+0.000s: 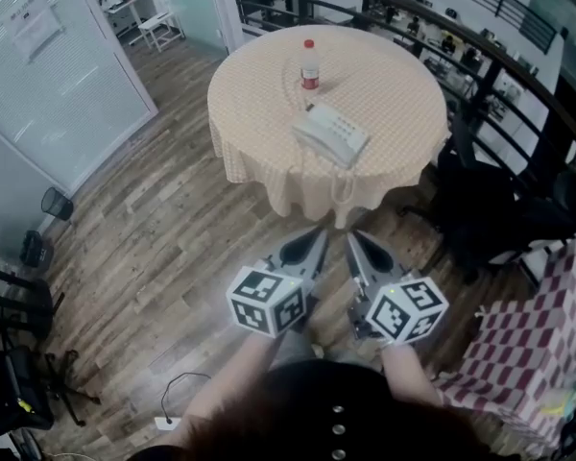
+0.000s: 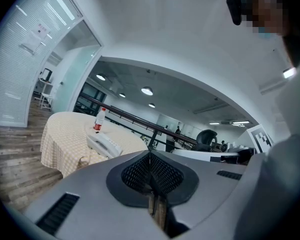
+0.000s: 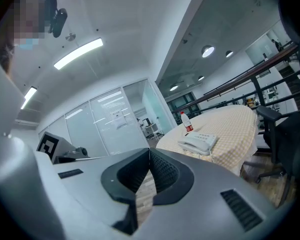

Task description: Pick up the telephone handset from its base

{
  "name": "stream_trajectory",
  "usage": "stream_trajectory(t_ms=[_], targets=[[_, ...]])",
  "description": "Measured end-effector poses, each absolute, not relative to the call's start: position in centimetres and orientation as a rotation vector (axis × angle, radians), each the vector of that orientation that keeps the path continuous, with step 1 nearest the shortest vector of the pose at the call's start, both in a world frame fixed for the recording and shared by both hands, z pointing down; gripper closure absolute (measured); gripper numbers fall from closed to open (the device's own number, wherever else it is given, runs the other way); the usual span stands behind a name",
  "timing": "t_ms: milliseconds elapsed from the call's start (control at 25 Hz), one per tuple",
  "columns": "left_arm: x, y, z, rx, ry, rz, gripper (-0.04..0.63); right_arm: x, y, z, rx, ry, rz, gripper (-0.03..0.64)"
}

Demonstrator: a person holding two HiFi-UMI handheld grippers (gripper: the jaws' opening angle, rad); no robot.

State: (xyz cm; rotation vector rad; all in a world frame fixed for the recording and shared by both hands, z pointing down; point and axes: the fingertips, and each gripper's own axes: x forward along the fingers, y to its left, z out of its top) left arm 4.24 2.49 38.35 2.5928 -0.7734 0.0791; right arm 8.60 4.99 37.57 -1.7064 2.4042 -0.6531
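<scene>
**A:** Which containers do you see, and what is in them?

**B:** One clear plastic bottle with a red cap and red label (image 1: pixel 309 65) stands upright on the round tabletop with a beige checked cloth (image 1: pixel 259 113), in the upper middle of the frame. I cannot tell what it holds. At the left edge a black mesh waste basket (image 1: pixel 56 203) stands on the wooden floor (image 1: pixel 173 257); its inside is too small to read.

**A:** And where is the task's thing?

**B:** The white telephone handset (image 1: pixel 319 144) lies in its place on the white telephone base (image 1: pixel 341 131), near the front edge of the tabletop, below the bottle and apart from it. Its long axis runs from the upper left to the lower right of the frame, along the lower left side of the base. The keypad is on the upper right side. A white coiled cord (image 1: pixel 344 188) hangs over the cloth edge.

**A:** What about the hands?

**B:** The left hand-held gripper (image 1: pixel 321 232) and the right hand-held gripper (image 1: pixel 351 238) are side by side in the lower middle, over the floor, well apart from the tabletop. Both point towards the telephone. Each has its jaws closed together with nothing between them.
</scene>
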Motion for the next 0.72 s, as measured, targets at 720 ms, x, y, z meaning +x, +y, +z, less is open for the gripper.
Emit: stream_trajectory(t_ms=[720], targets=[[5.9,-15.3,37.3,2.558,-0.702,0.039,0.583,9.3,-13.6,37.1,-1.713,2.403,-0.675,0.605]])
